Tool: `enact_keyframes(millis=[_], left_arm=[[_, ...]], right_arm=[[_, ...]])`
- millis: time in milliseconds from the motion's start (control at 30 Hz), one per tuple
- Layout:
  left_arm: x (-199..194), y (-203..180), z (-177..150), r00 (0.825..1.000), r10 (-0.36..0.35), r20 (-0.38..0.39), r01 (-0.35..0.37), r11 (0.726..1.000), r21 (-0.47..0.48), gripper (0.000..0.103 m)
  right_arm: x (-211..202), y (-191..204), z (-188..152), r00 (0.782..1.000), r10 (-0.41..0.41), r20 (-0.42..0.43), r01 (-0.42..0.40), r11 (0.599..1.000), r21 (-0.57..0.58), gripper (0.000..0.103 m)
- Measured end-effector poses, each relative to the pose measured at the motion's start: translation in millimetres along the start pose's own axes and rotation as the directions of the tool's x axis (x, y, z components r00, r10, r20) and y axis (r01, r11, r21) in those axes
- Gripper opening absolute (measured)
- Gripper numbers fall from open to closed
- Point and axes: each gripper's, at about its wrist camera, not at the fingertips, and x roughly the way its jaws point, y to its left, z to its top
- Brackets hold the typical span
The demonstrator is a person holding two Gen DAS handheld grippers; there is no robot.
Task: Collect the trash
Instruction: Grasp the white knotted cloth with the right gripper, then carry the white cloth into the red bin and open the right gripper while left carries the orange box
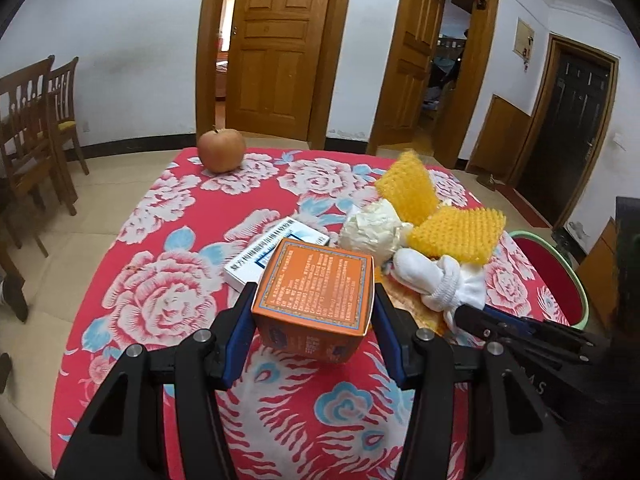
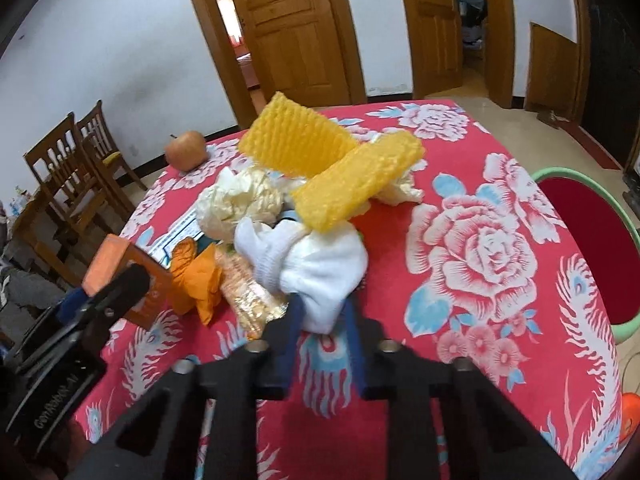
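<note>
A table under a red rose-patterned cloth [image 1: 160, 288] stands in a white-walled room with wooden doors [image 1: 280, 48]; chairs [image 1: 36, 128] stand left of it. Left of the trash pile, the left gripper [image 1: 314, 312] clamps an orange box [image 1: 316, 296], tilted, its printed top facing up. At the pile's near edge, the right gripper [image 2: 322, 320] pinches a white cloth bundle [image 2: 316, 268], under yellow foam netting [image 2: 356, 184]. A red-seated stool [image 2: 592, 240] stands right.
</note>
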Motion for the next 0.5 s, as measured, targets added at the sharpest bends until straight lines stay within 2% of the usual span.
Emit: enact_keyframes(millis=[267,500], left_arm=[[-14,-4,0,1.000,0.004,0.004,-0.004,1.000,-0.018,0.055],[-27,-22,-1,1.000,-0.019,-0.001,0.019,1.000,0.015,0.055]], right_arm=[[-28,-7,-8,0.999,0.031,0.043,-0.032,1.000,0.002,0.006],[-60,-29,-19,0.996,0.038,0.080,-0.043,0.998,0.051,0.005]])
